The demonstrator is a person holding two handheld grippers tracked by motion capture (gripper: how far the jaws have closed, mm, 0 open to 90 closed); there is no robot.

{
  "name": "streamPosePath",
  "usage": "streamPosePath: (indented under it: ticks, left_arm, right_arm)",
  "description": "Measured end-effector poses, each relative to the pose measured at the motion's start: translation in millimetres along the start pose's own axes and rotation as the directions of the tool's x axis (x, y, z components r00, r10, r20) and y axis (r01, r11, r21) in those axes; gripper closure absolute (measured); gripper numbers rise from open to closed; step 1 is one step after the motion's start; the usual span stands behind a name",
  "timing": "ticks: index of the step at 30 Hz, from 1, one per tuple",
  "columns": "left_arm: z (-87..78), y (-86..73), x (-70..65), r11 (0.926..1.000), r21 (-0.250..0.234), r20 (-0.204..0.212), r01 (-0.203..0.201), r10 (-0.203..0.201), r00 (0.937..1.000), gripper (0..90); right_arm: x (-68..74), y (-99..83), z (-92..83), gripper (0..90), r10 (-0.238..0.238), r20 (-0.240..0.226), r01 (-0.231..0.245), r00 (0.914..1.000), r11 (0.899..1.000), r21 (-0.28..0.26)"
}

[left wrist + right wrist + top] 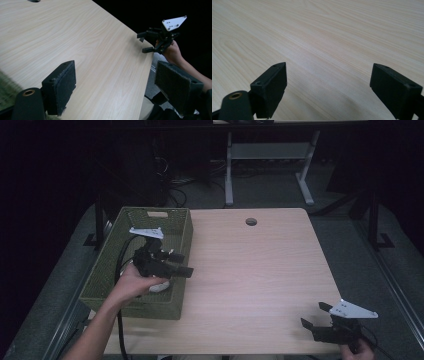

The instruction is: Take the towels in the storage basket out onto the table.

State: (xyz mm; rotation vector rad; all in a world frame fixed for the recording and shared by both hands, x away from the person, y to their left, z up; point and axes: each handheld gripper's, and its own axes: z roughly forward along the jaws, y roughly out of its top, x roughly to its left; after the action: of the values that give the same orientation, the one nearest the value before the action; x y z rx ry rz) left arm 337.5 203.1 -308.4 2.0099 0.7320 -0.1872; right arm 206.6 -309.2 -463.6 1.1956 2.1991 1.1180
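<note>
Right claw (316, 316) at 5 o'clock, wide apart, empty; left claw (181, 264) w/ jaws spread, empty, over green basket (107, 265) at 9. Prob. next: picking something from basket.

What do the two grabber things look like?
Both are black. The left gripper and right gripper each have two blocky jaws with fuzzy dark pads, a pale three-cornered plate on top and a black cable trailing off. The forearms are bare, no sleeves.

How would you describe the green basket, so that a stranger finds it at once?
Start from the light wooden table and go to its left edge. The green basket stands there, an olive woven rectangular box with a handle slot in its far wall. The left gripper is above it; it is the table's one container.
</note>
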Motion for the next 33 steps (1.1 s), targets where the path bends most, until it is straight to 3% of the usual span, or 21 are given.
streamPosePath:
  ticks: [6, 15, 21, 24, 27, 29, 33]
  left_arm:
    - [-18.4, -6.2, 11.5, 0.9998, -0.016, -0.032, 0.01, -0.011, 0.9994, 17.5]
    - [-32.5, -19.2, 29.3, 0.9986, -0.032, -0.087, 0.042, -0.044, 0.9952, 17.6]
    - [-36.8, -21.9, 37.6, 0.9982, -0.023, -0.112, 0.055, -0.057, 0.992, 17.7]
    - [-37.4, -24.3, 44.5, 0.9977, 0.002, -0.145, 0.068, -0.067, 0.9872, 17.7]
    - [-39.0, -26.1, 48.7, 0.9967, 0.004, -0.152, 0.081, -0.079, 0.9852, 17.8]
    - [-42.6, -29.8, 55.3, 0.9938, 0.0, -0.147, 0.111, -0.11, 0.983, 18.0]
    - [-46.6, -33.2, 58.8, 0.9924, -0.004, -0.155, 0.123, -0.122, 0.9803, 18.0]
  right_arm:
    - [1.2, 0.1, -1.8, 13.9, -0.002, -0.003, 0.002, 1.0, 1.0, -0.003]
    - [-1.1, -0.4, -4.6, 13.8, 0.002, 0.008, -0.002, 1.0, 1.0, -0.01]
    - [-2.1, -1.3, -4.3, 13.8, 0.012, 0.007, -0.012, 0.9999, 1.0, -0.008]
    - [0.2, -0.2, -4.6, 13.9, 0.002, 0.002, -0.002, 1.0, 1.0, -0.009]
    - [0.5, 0.0, -4.0, 13.8, -0.001, 0.0, 0.001, 1.0, 1.0, -0.008]
    - [0.4, -0.1, -3.1, 13.8, -0.004, 0.0, 0.004, 1.0, 1.0, -0.005]
    - [1.7, 0.5, -3.8, 13.9, -0.009, -0.004, 0.009, 1.0, 1.0, -0.004]
